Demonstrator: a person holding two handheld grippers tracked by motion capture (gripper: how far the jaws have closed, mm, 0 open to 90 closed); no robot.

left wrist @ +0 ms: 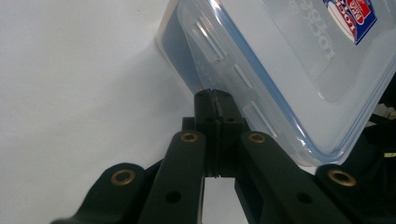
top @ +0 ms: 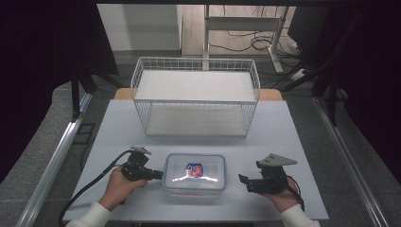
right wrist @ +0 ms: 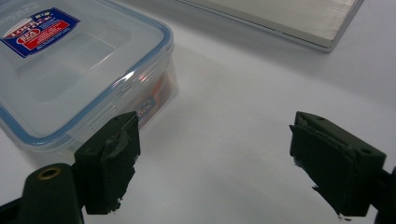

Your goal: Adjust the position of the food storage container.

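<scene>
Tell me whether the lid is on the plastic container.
On. The clear lid with its blue seal covers the plastic container, sitting flat on its rim.

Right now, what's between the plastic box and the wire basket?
Nothing. In the high view, bare table runs between the plastic box and the wire basket.

Clear rectangular plastic container (top: 194, 173), lying flat and upright on the white surface (top: 283, 142), near its front edge, just ahead of a white wire basket (top: 195, 97). Closed with a transparent lid rimmed by a blue seal, side latch flaps folded down, a red, white and blue label at lid centre. Red-and-blue item faintly visible through one wall; contents otherwise indistinct.
</scene>
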